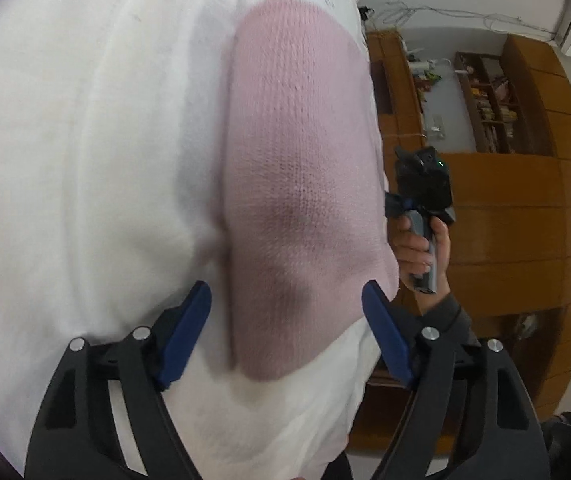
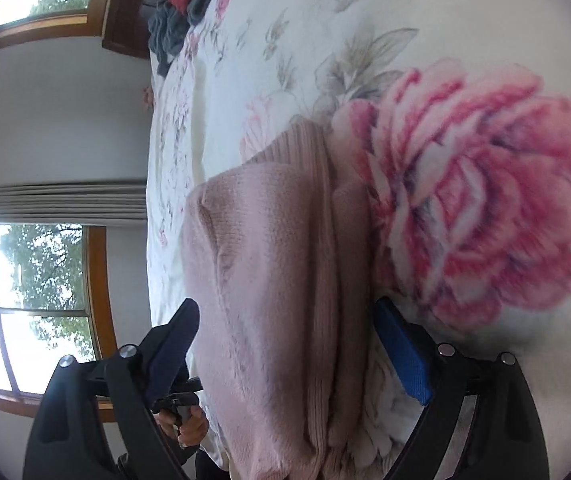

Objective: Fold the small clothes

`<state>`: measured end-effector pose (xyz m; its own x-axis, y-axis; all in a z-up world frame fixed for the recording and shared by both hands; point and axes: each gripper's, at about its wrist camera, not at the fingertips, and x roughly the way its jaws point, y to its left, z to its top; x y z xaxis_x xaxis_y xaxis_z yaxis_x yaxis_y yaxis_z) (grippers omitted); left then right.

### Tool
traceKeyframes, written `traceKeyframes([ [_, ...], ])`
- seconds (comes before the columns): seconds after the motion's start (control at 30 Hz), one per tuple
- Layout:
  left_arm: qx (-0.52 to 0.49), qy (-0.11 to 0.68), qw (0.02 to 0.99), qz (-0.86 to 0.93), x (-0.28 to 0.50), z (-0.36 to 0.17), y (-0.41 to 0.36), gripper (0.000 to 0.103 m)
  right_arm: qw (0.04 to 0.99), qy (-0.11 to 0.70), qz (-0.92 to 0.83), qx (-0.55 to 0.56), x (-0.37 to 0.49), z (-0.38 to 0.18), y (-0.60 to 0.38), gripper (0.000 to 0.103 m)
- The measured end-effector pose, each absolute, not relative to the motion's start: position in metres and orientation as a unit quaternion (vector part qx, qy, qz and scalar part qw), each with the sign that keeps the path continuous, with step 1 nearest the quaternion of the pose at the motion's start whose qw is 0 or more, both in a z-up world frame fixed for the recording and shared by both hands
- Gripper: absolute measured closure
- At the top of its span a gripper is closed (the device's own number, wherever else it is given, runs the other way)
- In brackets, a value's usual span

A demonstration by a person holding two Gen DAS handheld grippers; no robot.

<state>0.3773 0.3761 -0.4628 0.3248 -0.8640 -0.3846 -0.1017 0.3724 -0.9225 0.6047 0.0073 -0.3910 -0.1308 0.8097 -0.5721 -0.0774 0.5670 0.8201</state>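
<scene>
Bed (image 1: 65,140) fills most of both views; white cover on the side the left wrist camera sees, floral quilt (image 2: 485,208) with a big pink peony print on the side the right wrist camera sees.

Pink knit sweater (image 1: 297,184) lies on the bed near its edge, already folded into a narrow bundle; ribbed band (image 2: 313,152) runs along the fold in the right view; smooth knit face up in the left view.

Wooden cabinets and shelving (image 1: 497,120) beyond the bed edge; two wood-framed windows (image 2: 41,308) with trees outside on the other wall; dark grey and red clothes pile (image 2: 181,4) at the far end of the quilt, well apart from the sweater.

Left gripper (image 1: 287,312): jaws spread wide, blue pads either side of the sweater's near end; nothing pinched, fabric sits between them untouched as far as I can tell.

Right gripper (image 2: 285,328): jaws also wide open, straddling the sweater bundle; no grip on it.

Person's right hand (image 1: 421,248) wraps the right gripper's handle just off the bed edge; left hand (image 2: 189,428) visible on the other handle; grey sleeve cuff (image 1: 449,312) below the right hand.
</scene>
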Motion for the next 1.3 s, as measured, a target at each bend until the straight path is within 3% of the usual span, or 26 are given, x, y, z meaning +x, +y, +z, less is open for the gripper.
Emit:
traceKeyframes([
  [0.13, -0.494, 0.498, 0.642, -0.310, 0.382, -0.470, 0.362, 0.032, 0.594, 0.654, 0.384, 0.265, 0.608, -0.395, 0.025, 0.013],
  [0.3, -0.481, 0.516, 0.646, -0.291, 0.388, -0.471, 0.342, 0.052, 0.607, 0.647, 0.387, 0.253, 0.611, -0.398, 0.056, 0.016],
  [0.4, -0.477, 0.520, 0.654, -0.272, 0.388, -0.463, 0.342, 0.064, 0.617, 0.639, 0.388, 0.247, 0.604, -0.393, 0.057, 0.050],
  [0.47, -0.454, 0.527, 0.669, -0.260, 0.390, -0.449, 0.337, 0.072, 0.627, 0.629, 0.388, 0.246, 0.601, -0.386, 0.055, 0.056],
  [0.77, -0.419, 0.506, 0.707, -0.262, 0.368, -0.374, 0.358, 0.076, 0.664, 0.578, 0.405, 0.247, 0.563, -0.311, 0.064, 0.058],
  [0.97, -0.412, 0.477, 0.736, -0.247, 0.286, -0.337, 0.409, 0.077, 0.642, 0.566, 0.447, 0.260, 0.513, -0.280, 0.101, 0.058],
  [1.17, -0.434, 0.466, 0.746, -0.197, 0.190, -0.350, 0.463, 0.076, 0.592, 0.587, 0.490, 0.253, 0.436, -0.301, 0.180, 0.058],
  [1.3, -0.462, 0.485, 0.725, -0.161, 0.148, -0.397, 0.485, 0.076, 0.568, 0.620, 0.491, 0.226, 0.397, -0.339, 0.229, 0.058],
])
